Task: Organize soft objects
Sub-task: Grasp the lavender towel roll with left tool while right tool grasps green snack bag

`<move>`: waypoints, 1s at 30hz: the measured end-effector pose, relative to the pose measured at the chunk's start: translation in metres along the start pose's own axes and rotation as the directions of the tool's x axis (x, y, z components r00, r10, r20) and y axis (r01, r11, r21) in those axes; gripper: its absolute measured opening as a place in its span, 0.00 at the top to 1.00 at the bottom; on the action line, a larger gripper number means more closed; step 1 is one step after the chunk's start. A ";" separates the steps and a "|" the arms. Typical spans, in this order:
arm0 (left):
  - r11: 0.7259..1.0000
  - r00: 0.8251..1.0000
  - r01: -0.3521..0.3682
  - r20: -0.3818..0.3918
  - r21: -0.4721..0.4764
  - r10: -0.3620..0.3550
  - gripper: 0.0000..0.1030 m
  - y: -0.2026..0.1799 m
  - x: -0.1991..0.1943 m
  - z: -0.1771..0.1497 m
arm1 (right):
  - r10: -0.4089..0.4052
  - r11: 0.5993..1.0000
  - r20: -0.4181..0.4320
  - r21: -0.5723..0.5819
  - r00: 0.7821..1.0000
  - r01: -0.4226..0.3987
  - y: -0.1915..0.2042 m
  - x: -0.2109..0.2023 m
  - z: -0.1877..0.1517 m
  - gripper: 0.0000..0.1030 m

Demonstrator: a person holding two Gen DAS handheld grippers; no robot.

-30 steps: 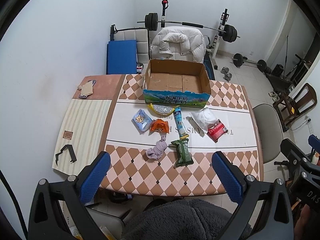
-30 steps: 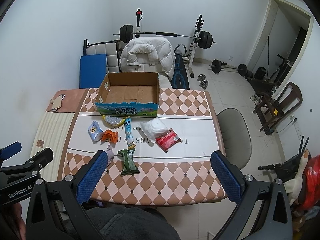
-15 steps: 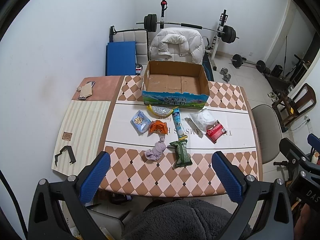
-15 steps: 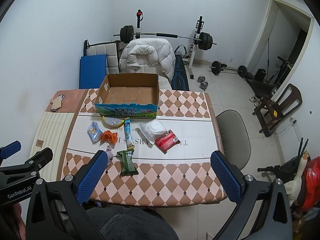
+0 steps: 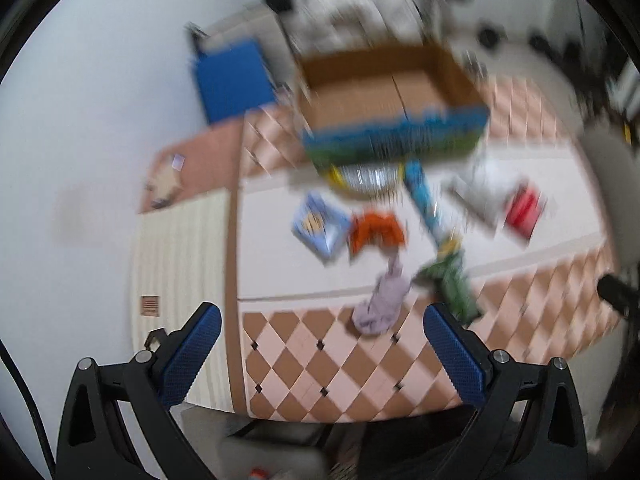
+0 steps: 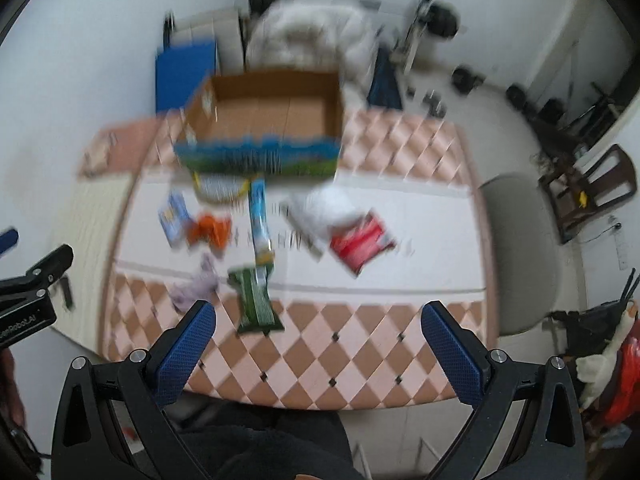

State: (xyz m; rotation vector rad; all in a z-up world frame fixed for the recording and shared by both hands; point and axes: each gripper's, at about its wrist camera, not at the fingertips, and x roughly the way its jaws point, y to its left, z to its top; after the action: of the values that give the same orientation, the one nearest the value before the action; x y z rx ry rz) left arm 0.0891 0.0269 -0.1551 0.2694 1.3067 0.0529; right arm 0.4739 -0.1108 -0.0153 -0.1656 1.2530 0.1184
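Both views are motion-blurred. An open cardboard box (image 5: 384, 92) (image 6: 272, 120) stands at the table's far side. In front of it lie several soft packs: a green pack (image 5: 454, 284) (image 6: 256, 300), a lilac cloth (image 5: 382, 304) (image 6: 196, 286), an orange pack (image 5: 376, 232) (image 6: 210, 230), a light blue pack (image 5: 318, 224) (image 6: 174, 220), a long blue tube (image 5: 424, 200) (image 6: 260, 220), a white bag (image 5: 476, 196) (image 6: 324, 212) and a red pack (image 5: 524, 208) (image 6: 360, 240). My left gripper (image 5: 320, 354) and right gripper (image 6: 316, 350) are open, empty, above the table's near edge.
The checkered table (image 5: 320, 360) (image 6: 360, 356) has a striped mat (image 5: 176, 264) at its left. A grey chair (image 6: 520, 240) stands to the right. A weight bench, a white jacket (image 6: 312, 36) and a blue pad (image 5: 232, 80) are behind the table.
Both grippers have moved quickly forward and down toward the table, so the objects look larger and blurred. The left view has swung to the left. Nothing on the table has moved.
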 end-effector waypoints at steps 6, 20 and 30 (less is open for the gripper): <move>0.977 0.977 0.082 -0.209 0.199 -0.040 0.04 -0.042 0.117 -0.003 | 0.057 0.998 -0.215 -0.008 0.975 -0.060 0.028 0.136 0.020 0.00; 0.961 0.855 0.250 -0.438 -0.122 -0.278 0.63 -0.041 0.235 -0.001 | 0.135 0.990 -0.332 0.079 0.934 -0.115 0.049 0.250 -0.009 0.07; 0.944 0.861 0.249 -0.398 -0.216 -0.318 0.68 -0.029 0.223 -0.024 | 0.173 0.983 -0.461 0.134 0.870 -0.125 0.076 0.317 -0.030 0.60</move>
State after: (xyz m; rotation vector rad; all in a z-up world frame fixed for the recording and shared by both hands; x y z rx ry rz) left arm 0.1217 0.0446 -0.3777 -0.0834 1.7614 -0.0385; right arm 0.5303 -0.0422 -0.3302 -0.0061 1.7586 0.1540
